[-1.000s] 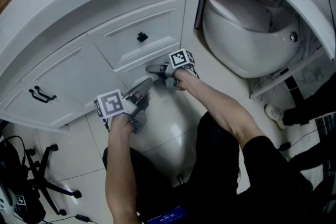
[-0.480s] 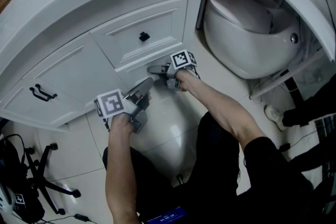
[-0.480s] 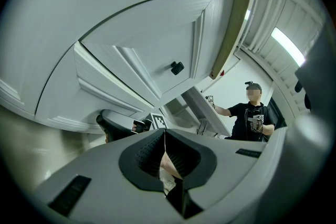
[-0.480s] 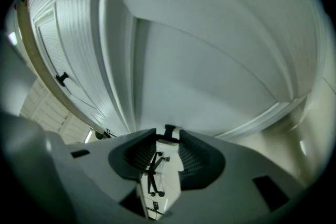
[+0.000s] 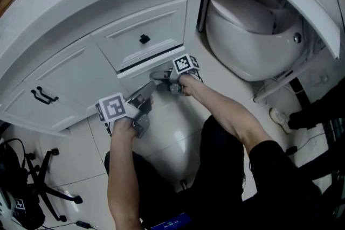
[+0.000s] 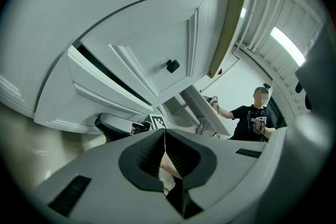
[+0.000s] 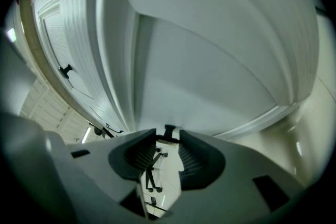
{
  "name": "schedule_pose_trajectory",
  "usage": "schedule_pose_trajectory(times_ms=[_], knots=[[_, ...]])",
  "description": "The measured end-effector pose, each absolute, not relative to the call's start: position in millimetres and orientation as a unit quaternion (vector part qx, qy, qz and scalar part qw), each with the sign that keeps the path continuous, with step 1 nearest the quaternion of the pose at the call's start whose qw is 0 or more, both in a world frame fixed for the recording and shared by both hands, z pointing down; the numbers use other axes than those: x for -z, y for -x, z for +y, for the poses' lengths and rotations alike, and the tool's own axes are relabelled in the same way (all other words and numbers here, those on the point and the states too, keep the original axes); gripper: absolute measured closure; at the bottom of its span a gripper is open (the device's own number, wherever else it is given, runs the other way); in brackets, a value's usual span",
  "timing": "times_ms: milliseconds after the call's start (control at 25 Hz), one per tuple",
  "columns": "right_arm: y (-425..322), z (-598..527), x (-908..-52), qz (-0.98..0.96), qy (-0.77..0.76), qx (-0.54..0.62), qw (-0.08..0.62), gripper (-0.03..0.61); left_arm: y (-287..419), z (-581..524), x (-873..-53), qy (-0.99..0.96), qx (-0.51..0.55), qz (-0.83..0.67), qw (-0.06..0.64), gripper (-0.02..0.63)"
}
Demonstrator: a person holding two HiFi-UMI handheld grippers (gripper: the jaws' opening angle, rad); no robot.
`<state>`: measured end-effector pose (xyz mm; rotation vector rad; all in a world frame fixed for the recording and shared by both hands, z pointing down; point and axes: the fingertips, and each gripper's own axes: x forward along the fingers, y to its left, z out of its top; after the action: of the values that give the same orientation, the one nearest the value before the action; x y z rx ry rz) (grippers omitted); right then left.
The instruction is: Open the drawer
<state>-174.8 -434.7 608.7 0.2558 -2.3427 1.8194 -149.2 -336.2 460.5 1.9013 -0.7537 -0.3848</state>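
On the white vanity, the lower drawer (image 5: pixel 141 68) stands pulled out a little, with a dark gap above its front. My right gripper (image 5: pixel 156 74) is shut on that drawer's small black knob (image 7: pixel 169 130), which sits between the pads in the right gripper view, against the white drawer front (image 7: pixel 205 76). My left gripper (image 5: pixel 147 88) hangs just below and left of it, shut and holding nothing; its pads meet in the left gripper view (image 6: pixel 164 136). That view also has the right gripper (image 6: pixel 115 126) under the opened drawer (image 6: pixel 100 92).
An upper drawer with a black knob (image 5: pixel 144 39) sits above the gap. A cabinet door with a black handle (image 5: pixel 43 97) is to the left. A white toilet (image 5: pixel 253 29) stands to the right, a chair base (image 5: pixel 48 180) lower left. A person (image 6: pixel 254 118) stands beyond.
The lower drawer has slid out a little toward me and a dark gap now shows above it. My right gripper came back slightly with the knob. The left gripper stayed put.
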Motion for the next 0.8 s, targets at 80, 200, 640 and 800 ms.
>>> schedule_pose_trajectory(times_ms=[80,200,640,800], knots=[[174.5,-433.6,-609.0,-0.784,-0.085,-0.609,0.083,0.426,149.0,-333.9,-459.0,-0.788,0.16,-0.313,0.505,0.623],[174.5,-431.4,-608.9,-0.784,-0.084,-0.609,0.086,0.426,147.2,-329.6,-457.5,-0.788,0.159,-0.313,0.506,0.623],[168.1,-419.3,-608.8,-0.787,-0.093,-0.601,0.102,0.426,140.9,-313.6,-450.0,-0.789,0.159,-0.313,0.504,0.623],[165.9,-414.8,-608.7,-0.789,-0.095,-0.598,0.107,0.426,137.7,-307.6,-447.4,-0.79,0.157,-0.312,0.503,0.623]])
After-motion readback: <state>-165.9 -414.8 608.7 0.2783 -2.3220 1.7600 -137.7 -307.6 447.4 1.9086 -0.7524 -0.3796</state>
